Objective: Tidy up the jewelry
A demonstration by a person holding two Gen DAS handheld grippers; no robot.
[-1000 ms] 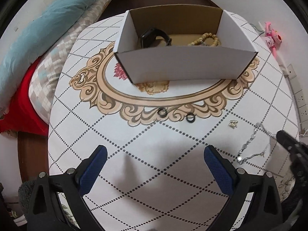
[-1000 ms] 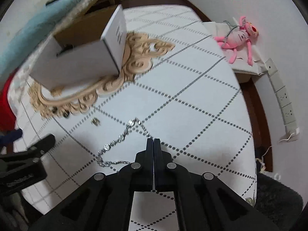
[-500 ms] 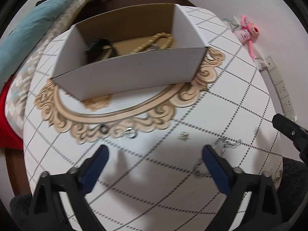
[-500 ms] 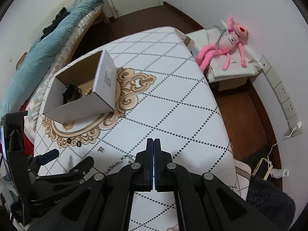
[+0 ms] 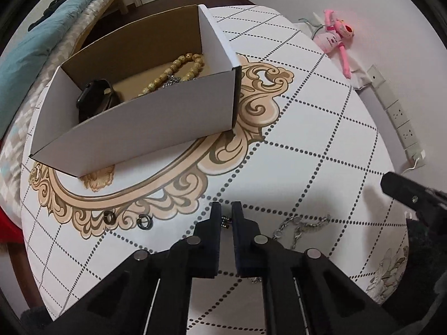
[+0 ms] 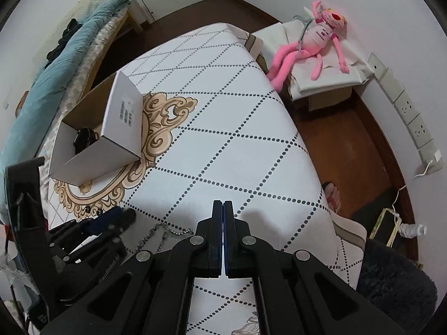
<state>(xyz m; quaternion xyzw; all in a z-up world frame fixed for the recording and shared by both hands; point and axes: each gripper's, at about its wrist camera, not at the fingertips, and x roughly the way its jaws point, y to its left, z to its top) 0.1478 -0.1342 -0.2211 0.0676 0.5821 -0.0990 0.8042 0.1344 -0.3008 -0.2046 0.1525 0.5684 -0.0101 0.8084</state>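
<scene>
Table (image 5: 321, 145) — box (image 5: 145, 128), rings (image 5: 127, 220), chain (image 5: 303, 223)

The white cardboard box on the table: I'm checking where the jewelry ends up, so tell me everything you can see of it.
The white cardboard box is open-topped and rectangular, white outside and brown inside, with a printed label on one end wall. It stands upright on the patterned tablecloth, over the tan ornamental medallion. Inside lie a black wristband, a string of tan beads and a glimpse of silver chain. Neither gripper touches it.
</scene>
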